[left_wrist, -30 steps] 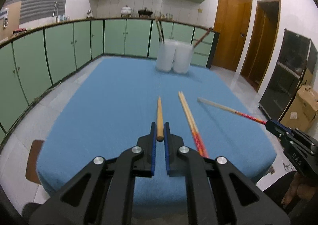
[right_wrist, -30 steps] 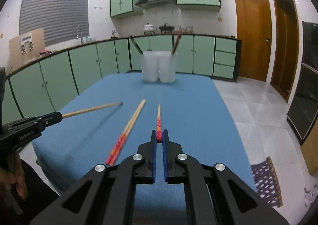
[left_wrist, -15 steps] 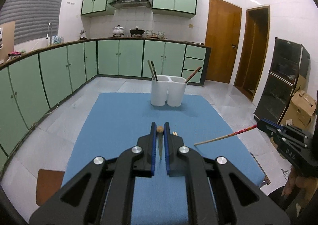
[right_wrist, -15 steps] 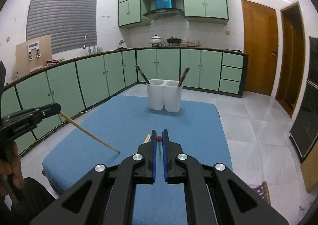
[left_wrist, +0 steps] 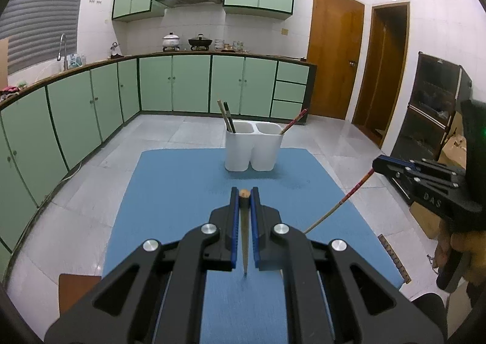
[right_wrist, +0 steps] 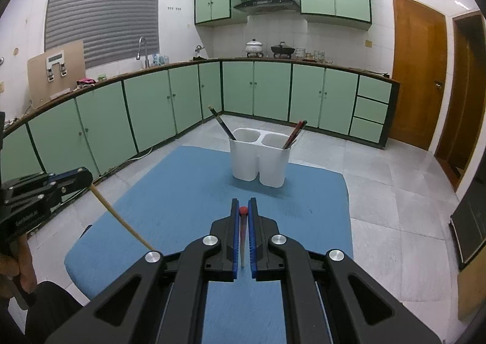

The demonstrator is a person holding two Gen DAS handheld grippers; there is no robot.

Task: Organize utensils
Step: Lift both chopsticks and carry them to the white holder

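Left claw (left_wrist: 244, 193) clamped on a plain wooden chopstick (left_wrist: 244, 240) and right claw (right_wrist: 243, 209) on a red-tipped chopstick (right_wrist: 243, 237), both hanging above the blue desk (left_wrist: 170, 180); carrying step, next lowering each tip-first into the white holder (left_wrist: 253, 146) at centre frame.

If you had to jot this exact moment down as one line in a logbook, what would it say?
left gripper: shut on plain chopstick | right gripper: shut on red chopstick | white holder: on blue mat
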